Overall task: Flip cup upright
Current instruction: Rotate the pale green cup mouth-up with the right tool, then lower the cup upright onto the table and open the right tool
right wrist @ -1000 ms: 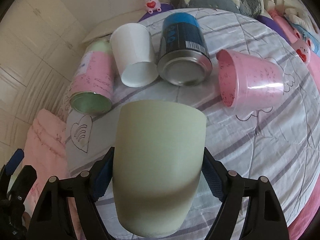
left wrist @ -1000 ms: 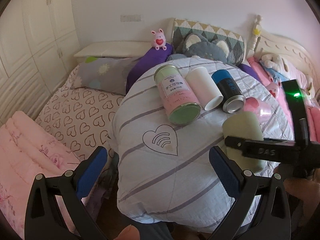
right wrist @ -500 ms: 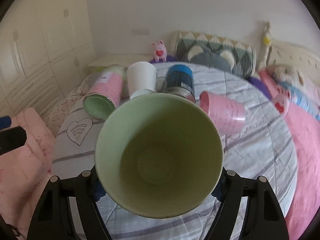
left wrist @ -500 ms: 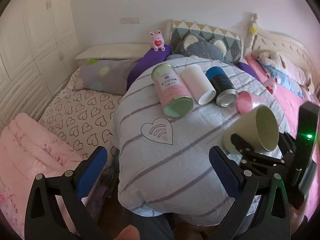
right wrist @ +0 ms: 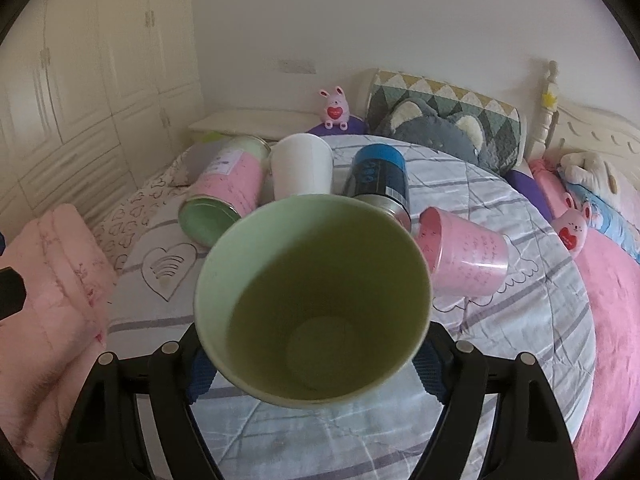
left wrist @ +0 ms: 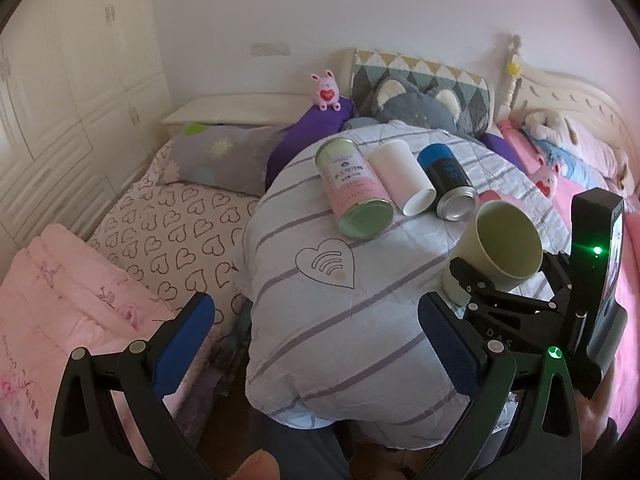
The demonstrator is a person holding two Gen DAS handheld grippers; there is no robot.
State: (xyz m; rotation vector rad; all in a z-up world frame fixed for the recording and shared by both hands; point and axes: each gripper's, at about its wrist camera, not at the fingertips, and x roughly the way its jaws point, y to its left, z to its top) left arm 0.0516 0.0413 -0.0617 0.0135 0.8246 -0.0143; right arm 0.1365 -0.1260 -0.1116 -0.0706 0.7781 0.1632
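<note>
My right gripper [right wrist: 312, 372] is shut on a pale green cup [right wrist: 316, 300], gripping its lower body. The cup is tilted with its mouth up and toward the camera, just above the striped round cushion [right wrist: 520, 320]. In the left wrist view the green cup [left wrist: 500, 248] and right gripper [left wrist: 508, 292] are at the right. My left gripper [left wrist: 316, 344] is open and empty, at the cushion's near edge. A pink cup [right wrist: 468, 256], a white cup [right wrist: 302, 168], a blue can [right wrist: 380, 176] and a pink-green tin [right wrist: 228, 196] lie on their sides behind.
The cushion sits on a bed with a heart-print sheet [left wrist: 172, 232] on the left, a folded pink blanket [left wrist: 60, 312], pillows and plush toys [left wrist: 416, 104] at the headboard, and a pink cover [right wrist: 616, 300] on the right. White wardrobes [left wrist: 60, 100] stand left.
The green cup has turned from mouth-down to mouth-up in my right gripper, which has rotated and lowered toward the cushion. My left gripper has stayed open and pulled back slightly.
</note>
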